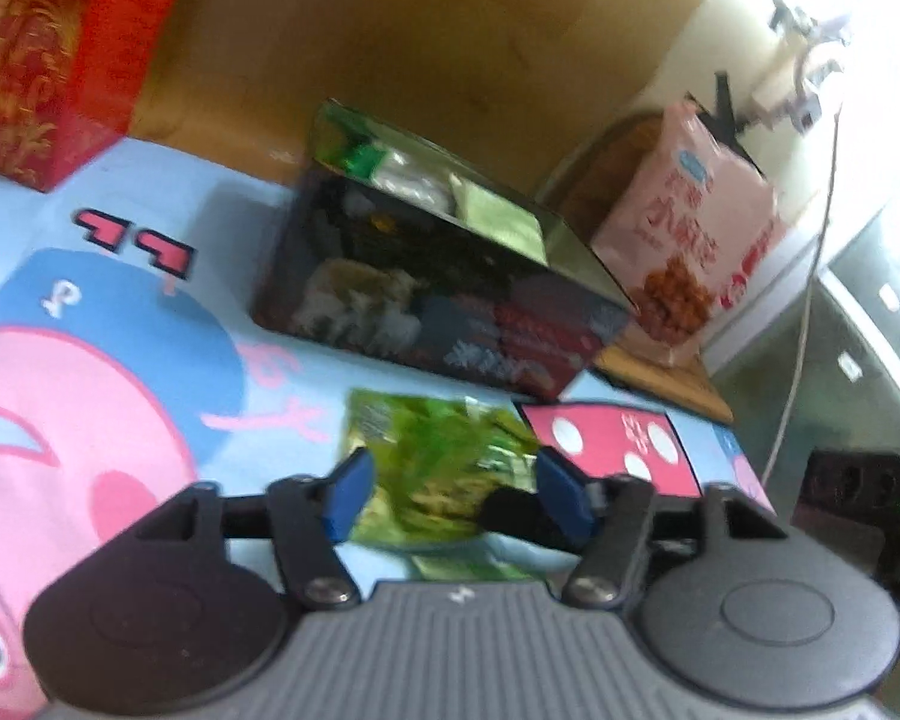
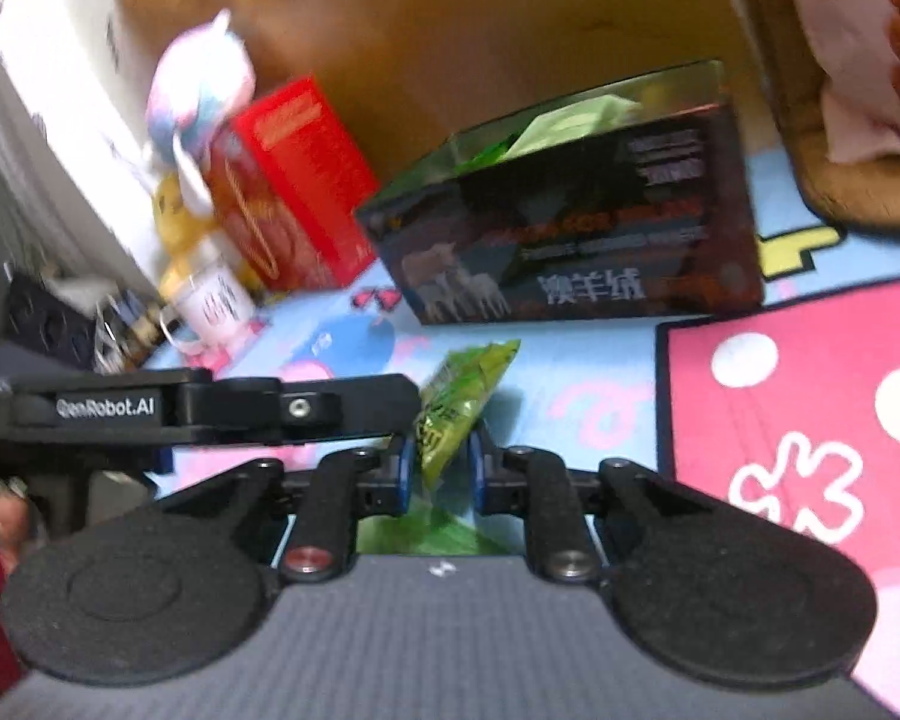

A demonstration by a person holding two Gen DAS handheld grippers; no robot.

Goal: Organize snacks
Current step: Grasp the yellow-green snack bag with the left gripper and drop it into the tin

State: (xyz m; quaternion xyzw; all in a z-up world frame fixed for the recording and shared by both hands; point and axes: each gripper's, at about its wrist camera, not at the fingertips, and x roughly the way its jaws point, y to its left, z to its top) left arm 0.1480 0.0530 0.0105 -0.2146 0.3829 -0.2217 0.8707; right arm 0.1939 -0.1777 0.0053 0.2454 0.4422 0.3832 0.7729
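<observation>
Tongs (image 2: 441, 468) pinch green snack packet (image 2: 462, 396).

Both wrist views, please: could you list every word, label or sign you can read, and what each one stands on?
"GenRobot.AI": white print on the left claw's black arm, seen from the right wrist.
"澳羊绒": pale characters on the dark box.
Pink snack bag: large red characters, too blurred to read.
Green snack packet: dark print, unreadable.
Red box: gold lettering, unreadable.
</observation>
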